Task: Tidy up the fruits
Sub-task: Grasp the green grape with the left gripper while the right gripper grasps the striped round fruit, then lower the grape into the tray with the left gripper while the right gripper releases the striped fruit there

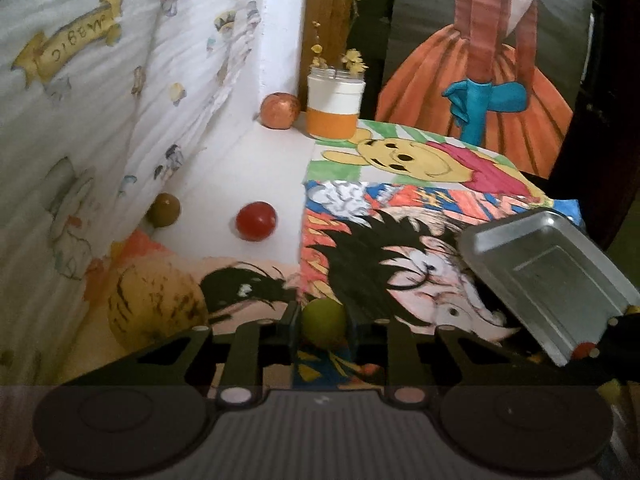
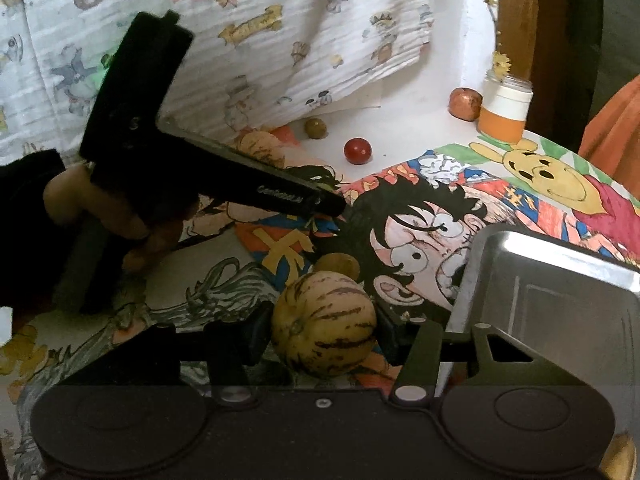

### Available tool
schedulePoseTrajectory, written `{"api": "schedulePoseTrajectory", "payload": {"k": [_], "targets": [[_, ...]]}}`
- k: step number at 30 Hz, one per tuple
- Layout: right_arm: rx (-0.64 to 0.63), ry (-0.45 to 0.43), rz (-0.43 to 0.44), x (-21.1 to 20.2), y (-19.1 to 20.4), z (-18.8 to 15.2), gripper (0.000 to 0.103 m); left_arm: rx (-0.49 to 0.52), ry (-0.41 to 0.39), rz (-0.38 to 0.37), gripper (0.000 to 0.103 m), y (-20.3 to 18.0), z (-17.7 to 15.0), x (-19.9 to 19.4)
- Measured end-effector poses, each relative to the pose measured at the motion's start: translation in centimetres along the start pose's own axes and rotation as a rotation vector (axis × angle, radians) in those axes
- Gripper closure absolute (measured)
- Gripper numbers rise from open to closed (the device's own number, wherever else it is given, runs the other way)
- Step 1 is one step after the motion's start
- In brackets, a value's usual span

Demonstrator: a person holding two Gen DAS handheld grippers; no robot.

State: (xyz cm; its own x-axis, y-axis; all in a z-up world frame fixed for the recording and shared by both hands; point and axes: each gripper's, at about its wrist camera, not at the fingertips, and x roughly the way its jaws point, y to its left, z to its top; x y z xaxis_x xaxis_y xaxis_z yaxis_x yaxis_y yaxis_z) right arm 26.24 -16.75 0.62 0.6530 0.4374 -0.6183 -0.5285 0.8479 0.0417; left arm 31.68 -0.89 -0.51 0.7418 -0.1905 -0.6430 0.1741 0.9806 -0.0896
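My left gripper (image 1: 323, 320) is shut on a small green fruit (image 1: 322, 319), low over the cartoon-print cloth. A striped yellow fruit (image 1: 156, 308) lies to its left. In the right wrist view, my right gripper (image 2: 323, 334) is shut on another striped yellow fruit (image 2: 325, 312), both pads against its sides. A small yellow-brown fruit (image 2: 339, 265) sits just behind it. A hand holds the left gripper (image 2: 334, 203) at the upper left there. A red fruit (image 1: 256, 221), an olive fruit (image 1: 164, 209) and an orange-brown fruit (image 1: 280, 111) lie on the white surface beyond.
A metal tray (image 2: 560, 288) sits at the right, next to my right gripper, and appears in the left view as the tray (image 1: 548, 272). A white and orange jar (image 1: 336, 106) with yellow flowers stands at the back. Printed white fabric (image 1: 100, 120) walls the left side.
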Motion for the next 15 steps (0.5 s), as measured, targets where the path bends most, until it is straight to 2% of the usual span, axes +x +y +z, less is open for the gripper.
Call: {"api": "schedulePoseTrajectory", "payload": {"k": [7, 15], "targets": [[0.049, -0.072, -0.036, -2.9, -1.4, -0.2, 0.048, 0.002, -0.039, -0.033, 0.077, -2.2, 0.1, -2.2], [0.125, -0.123, -0.158, -5.7, -4.9, -1.4, 0.048, -0.009, -0.095, -0.088, 0.077, -5.5, 0.4, -3.7]]}}
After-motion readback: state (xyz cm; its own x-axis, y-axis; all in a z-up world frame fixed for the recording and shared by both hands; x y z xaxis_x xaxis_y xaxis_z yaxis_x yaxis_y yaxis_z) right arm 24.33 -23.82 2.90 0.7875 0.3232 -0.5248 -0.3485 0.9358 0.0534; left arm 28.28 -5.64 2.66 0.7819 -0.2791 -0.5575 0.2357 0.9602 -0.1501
